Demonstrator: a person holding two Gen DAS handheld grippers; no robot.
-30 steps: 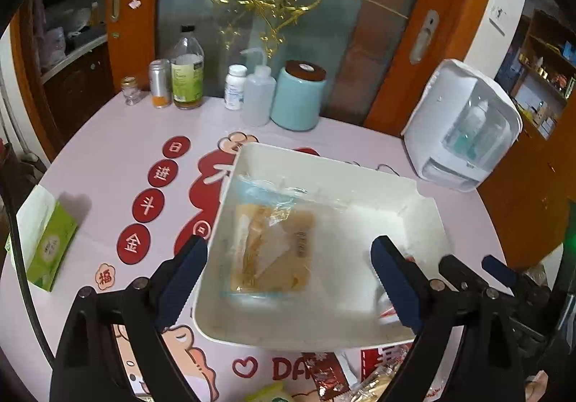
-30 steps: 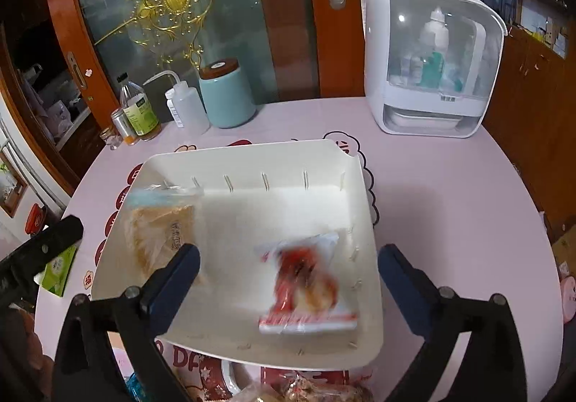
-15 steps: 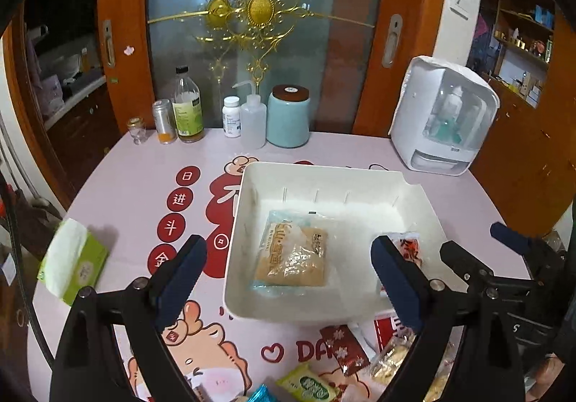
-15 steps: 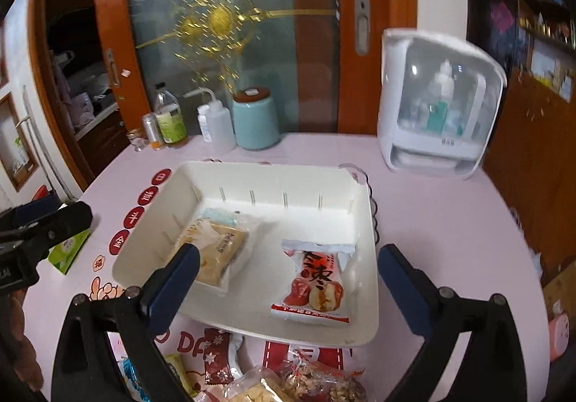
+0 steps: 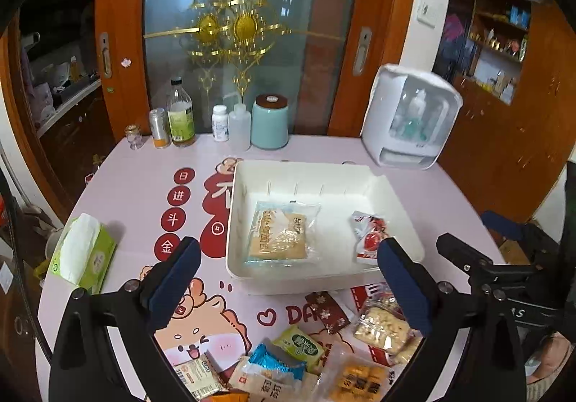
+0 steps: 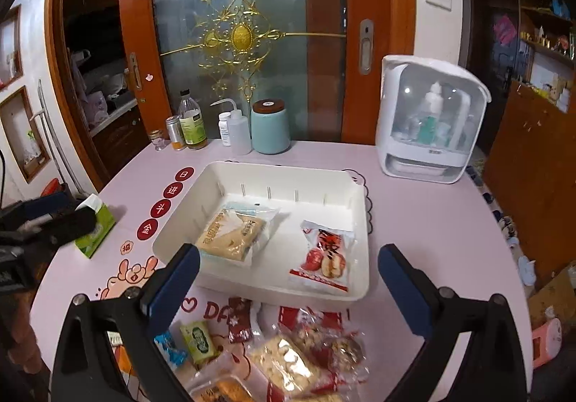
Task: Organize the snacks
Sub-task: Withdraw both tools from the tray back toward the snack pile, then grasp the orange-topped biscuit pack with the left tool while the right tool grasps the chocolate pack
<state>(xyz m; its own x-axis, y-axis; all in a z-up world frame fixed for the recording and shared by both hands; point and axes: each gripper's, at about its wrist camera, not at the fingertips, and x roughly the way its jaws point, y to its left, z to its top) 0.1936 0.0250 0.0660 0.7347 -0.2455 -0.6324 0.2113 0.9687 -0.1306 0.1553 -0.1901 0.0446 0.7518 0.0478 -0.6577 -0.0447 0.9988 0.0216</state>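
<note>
A white tray [image 5: 306, 283] [image 6: 273, 290] sits mid-table. Inside it lie a clear pack of pale crackers [image 5: 279, 236] [image 6: 230, 236] on the left and a red-and-white snack pack [image 5: 370, 234] [image 6: 324, 254] on the right. Loose snack packs [image 5: 306, 358] [image 6: 280, 355] are heaped on the table in front of the tray. My left gripper [image 5: 288, 251] hovers above the tray's near edge, its jaws opening with nothing between them. My right gripper [image 6: 288, 252] hangs open and empty over the same near edge.
A green tissue box [image 5: 82, 254] [image 6: 95, 229] lies at the table's left. Bottles and a teal canister [image 5: 270, 121] line the back edge before a glass door. A white appliance [image 5: 410, 125] stands at the back right.
Both grippers have drawn back and up from the tray, bringing the heap of loose snacks into view. The two packs now lie still in the tray. The left jaws stand slightly wider.
</note>
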